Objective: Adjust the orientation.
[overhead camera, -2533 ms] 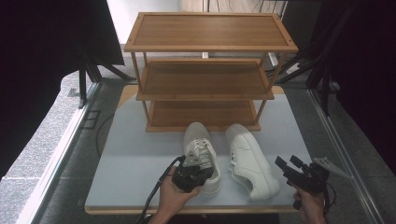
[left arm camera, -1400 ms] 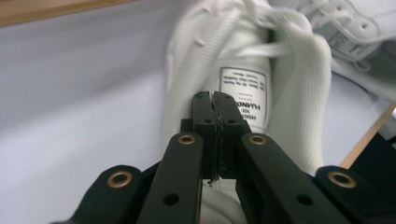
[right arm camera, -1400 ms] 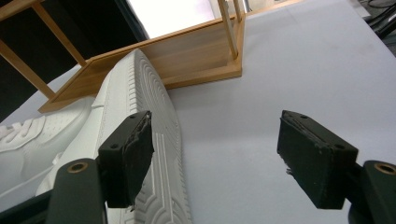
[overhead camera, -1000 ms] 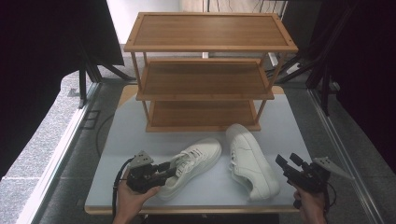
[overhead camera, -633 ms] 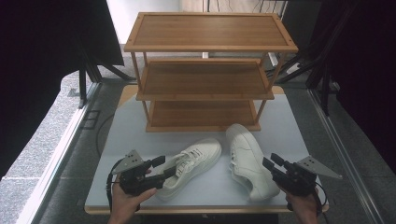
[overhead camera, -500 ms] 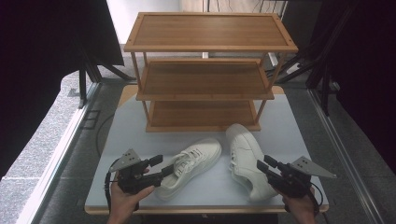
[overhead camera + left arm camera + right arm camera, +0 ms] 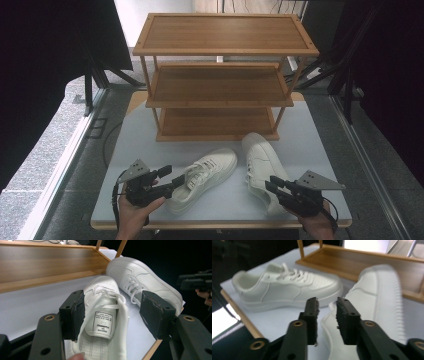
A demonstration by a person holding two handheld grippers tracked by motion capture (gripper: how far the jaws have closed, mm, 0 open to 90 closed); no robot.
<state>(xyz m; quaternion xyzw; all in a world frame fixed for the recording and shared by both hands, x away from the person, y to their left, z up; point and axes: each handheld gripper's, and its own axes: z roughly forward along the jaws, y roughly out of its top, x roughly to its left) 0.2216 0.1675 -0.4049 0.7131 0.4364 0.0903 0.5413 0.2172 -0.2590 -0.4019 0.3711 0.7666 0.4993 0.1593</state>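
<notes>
Left tongs (image 7: 170, 176) stand spread wide at about seven o'clock on the pale grey surface (image 7: 300, 135); their jaws have just been opening. In the left gripper view the heel of the left white lace-up leather sneaker (image 7: 105, 315) sits between the pads, one pad close against its collar and the other well clear, so nothing is clamped. That shoe lies slantwise, toe toward one o'clock, near the three-tier bamboo shoe rack (image 7: 225, 75) at twelve o'clock.

Right tongs (image 7: 275, 184), at about five o'clock, have just been closing. In the right gripper view the jaws stand a narrow gap apart over the heel rim of the right white leather sneaker (image 7: 372, 302). Whether the pads already pinch that rim I cannot tell. This shoe points toward twelve o'clock, its toe just beside the rack's lowest shelf.

The step in hand looks like taking the right shoe by its heel. Doing it well probably means setting one pad inside the collar and one outside, deep enough that the stiff heel counter carries the load. Squeeze before lifting, and keep the toe from dragging against the neighbouring shoe.
</notes>
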